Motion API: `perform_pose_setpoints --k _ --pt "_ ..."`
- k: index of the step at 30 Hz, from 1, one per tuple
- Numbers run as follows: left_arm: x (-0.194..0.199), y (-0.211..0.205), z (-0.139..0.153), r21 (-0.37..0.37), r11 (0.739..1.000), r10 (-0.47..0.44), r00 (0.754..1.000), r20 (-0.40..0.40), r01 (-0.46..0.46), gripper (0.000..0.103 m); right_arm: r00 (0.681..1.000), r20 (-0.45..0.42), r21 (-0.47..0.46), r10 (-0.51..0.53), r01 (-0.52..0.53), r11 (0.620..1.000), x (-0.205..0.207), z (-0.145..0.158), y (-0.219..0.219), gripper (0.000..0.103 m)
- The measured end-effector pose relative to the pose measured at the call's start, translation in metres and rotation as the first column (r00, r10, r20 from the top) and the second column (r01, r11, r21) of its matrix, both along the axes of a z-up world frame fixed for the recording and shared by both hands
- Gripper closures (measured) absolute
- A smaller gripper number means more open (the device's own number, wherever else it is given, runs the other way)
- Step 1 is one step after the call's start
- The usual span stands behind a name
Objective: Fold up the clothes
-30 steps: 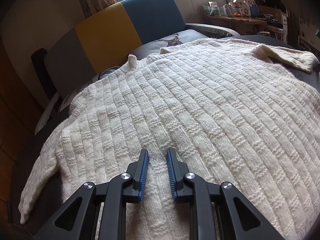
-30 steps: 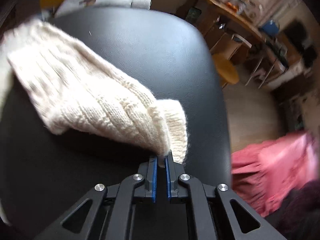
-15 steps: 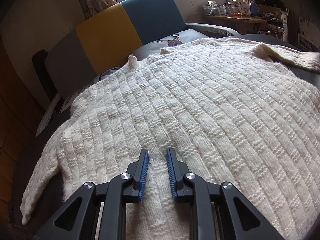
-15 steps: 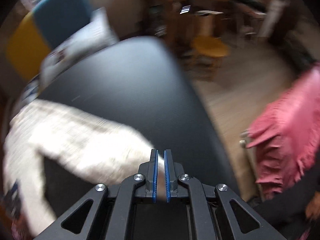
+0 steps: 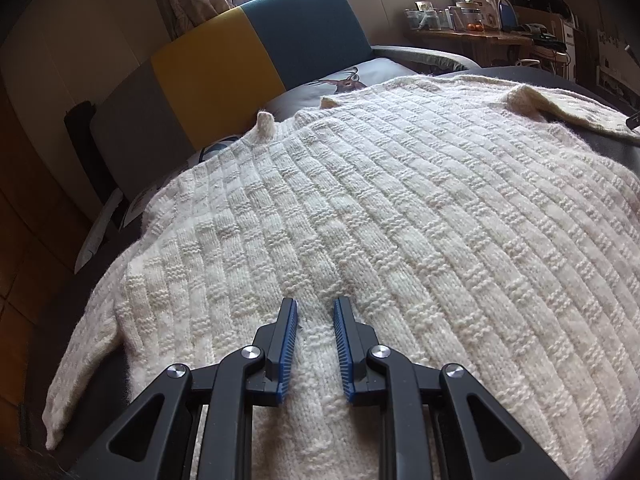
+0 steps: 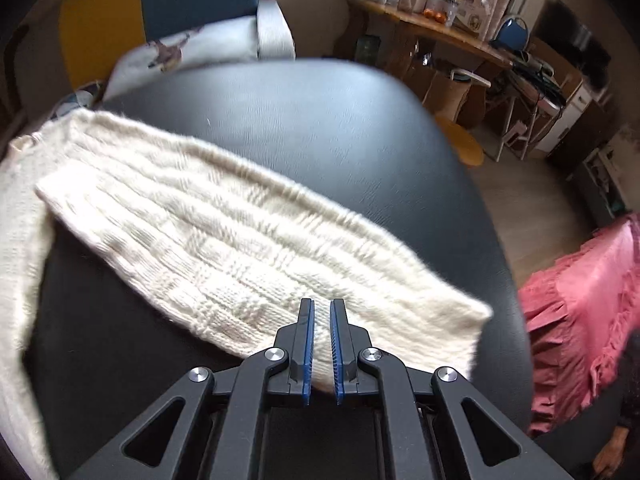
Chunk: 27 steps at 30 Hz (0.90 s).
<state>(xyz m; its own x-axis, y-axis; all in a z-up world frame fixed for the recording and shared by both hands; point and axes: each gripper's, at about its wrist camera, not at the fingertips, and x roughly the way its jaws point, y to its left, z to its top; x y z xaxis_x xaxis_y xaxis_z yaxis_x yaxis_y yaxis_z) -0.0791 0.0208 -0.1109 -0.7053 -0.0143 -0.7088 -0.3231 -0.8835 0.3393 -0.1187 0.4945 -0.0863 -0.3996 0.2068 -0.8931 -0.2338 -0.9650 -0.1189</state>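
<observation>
A cream knit sweater (image 5: 400, 220) lies spread over a black padded surface (image 6: 320, 120). In the left wrist view my left gripper (image 5: 316, 304) hovers low over the sweater's near body, open, with nothing pinched between the pads. One sleeve (image 5: 72, 368) trails off to the left edge. In the right wrist view the other sleeve (image 6: 240, 248) lies stretched flat across the black surface. My right gripper (image 6: 320, 308) sits at that sleeve's near edge by the cuff, its jaws narrowly apart with knit fabric between them.
A yellow, blue and grey chair back (image 5: 240, 52) with a deer-print cushion (image 5: 348, 80) stands behind the surface. A cluttered wooden desk (image 6: 440, 36) and a yellow stool (image 6: 464, 144) are at the right. Pink ruffled fabric (image 6: 580, 304) hangs by the right edge.
The right gripper swung around with the sleeve and the sleeve now lies flat and stretched out instead of bunched. The left gripper and sweater body have barely moved.
</observation>
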Motion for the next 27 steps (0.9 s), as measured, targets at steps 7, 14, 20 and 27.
perform_pose_setpoints --k 7,14,20,27 --pt "-0.003 -0.004 0.001 0.031 0.999 0.021 1.000 0.008 -0.021 0.084 0.993 -0.028 0.112 -0.113 0.115 0.987 -0.024 0.010 -0.002 0.093" --pt "-0.003 -0.008 0.010 0.049 0.999 0.014 1.000 0.027 -0.015 0.084 0.972 -0.226 -0.184 0.056 -0.100 0.978 -0.017 0.042 -0.141 0.088" --pt "0.005 -0.034 0.021 0.060 0.995 0.085 0.996 0.002 -0.085 0.084 0.918 -0.195 -0.151 0.345 -0.376 0.914 -0.021 0.013 -0.269 0.088" --pt "0.007 -0.079 0.016 0.136 0.971 0.191 0.980 0.059 -0.198 0.084 0.921 -0.096 -0.070 0.378 -0.385 0.920 -0.023 -0.018 -0.305 0.088"
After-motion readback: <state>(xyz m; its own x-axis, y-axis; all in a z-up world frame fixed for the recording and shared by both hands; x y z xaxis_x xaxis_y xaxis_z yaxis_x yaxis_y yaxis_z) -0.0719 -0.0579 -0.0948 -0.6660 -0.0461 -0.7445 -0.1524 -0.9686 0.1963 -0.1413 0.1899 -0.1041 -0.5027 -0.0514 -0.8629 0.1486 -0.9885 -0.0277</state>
